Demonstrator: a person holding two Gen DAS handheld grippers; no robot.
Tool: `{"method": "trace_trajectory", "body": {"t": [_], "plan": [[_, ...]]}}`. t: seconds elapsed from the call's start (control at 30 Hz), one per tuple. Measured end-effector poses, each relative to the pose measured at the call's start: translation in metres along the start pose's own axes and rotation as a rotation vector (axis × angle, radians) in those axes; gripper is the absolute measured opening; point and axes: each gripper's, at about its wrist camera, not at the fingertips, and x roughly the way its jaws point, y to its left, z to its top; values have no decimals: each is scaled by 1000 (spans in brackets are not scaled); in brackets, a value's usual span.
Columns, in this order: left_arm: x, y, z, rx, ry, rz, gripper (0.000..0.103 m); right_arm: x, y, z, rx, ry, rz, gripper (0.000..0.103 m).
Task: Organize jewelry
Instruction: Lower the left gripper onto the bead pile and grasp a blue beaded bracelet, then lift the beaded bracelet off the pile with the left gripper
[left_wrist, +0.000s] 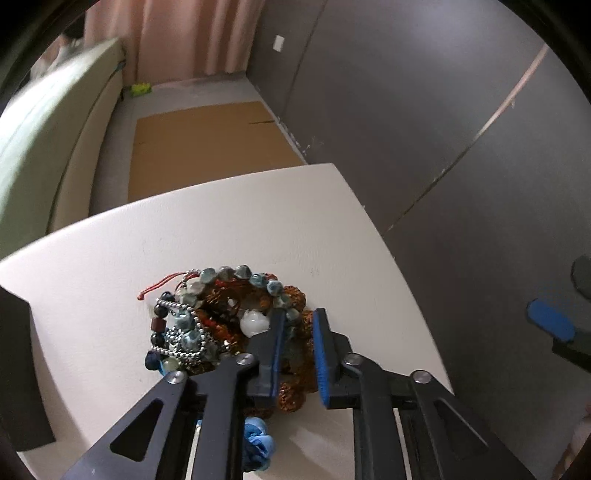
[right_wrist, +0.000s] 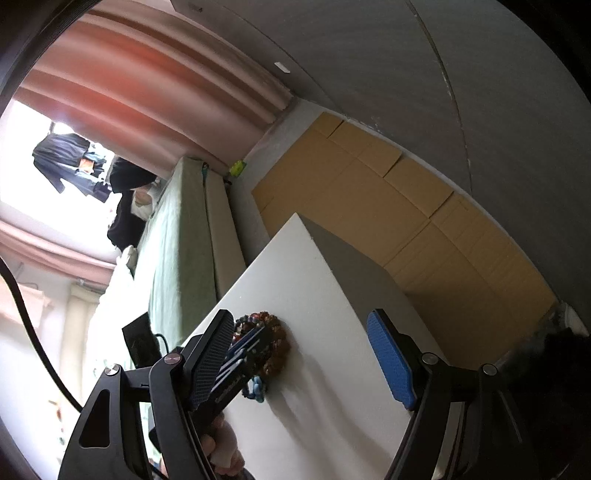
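Jewelry heap (left_wrist: 236, 321) on white table (left_wrist: 110, 258), between left tongs (left_wrist: 299, 354).

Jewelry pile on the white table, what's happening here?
A person holds a pair of tongs in each hand. The left tongs are down in the jewelry pile on the white table, their pads narrowed around a brown beaded strand at the pile's right edge. Nothing looks lifted out yet. The right tongs stand wide open and empty, off to the side. A blue fabric flower lies next to the pile.
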Motion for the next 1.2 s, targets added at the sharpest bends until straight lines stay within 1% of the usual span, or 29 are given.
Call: {"method": "trace_trajectory", "body": {"t": [0.03,0.07,0.13,0.2,0.27,0.37,0.47,0.6,0.77,0.87,0.9,0.93,0.97,1.03,1.07,1.13,1.2], "plan": [[-1,2,0,-3,-3,10,2,0,0,0,-1,0,1,75],[-3,3,1,-8,-1,0,0,0,0,0,-1,0,1,75],[-9,5,0,-16,-10,-19,0,0,-1,1,-2,1,2,75],[-22,5,0,-3,-45,-36,0,2,1,1,-5,4,1,75],[-33,5,0,-2,-63,-52,0,3,4,1,-10,8,0,75],[-40,3,3,17,-71,-34,0,6,8,-1,-20,15,0,75],[-33,-5,3,65,-25,0,0,9,12,-3,-26,22,3,75],[-17,-3,0,41,50,-20,2,10,13,-4,-24,21,3,75],[-10,3,-1,48,69,27,2,12,14,-4,-20,20,5,75],[-5,2,-3,85,91,68,3,12,13,-4,-24,21,-4,75],[-5,2,-4,94,95,71,4,12,13,-3,-26,19,-8,75],[-6,2,-4,102,97,70,10,11,12,-3,-26,18,-11,75],[-6,2,-4,103,98,64,18,11,11,-2,-25,16,-13,75],[-11,2,-3,97,90,47,28,10,9,-1,-23,15,-15,75],[-13,2,-3,96,85,46,31,9,9,-1,-22,15,-15,75],[-20,1,-1,94,65,44,32,9,9,-1,-22,14,-15,75],[-23,0,0,101,52,61,31,9,9,-1,-22,13,-14,75]]}}
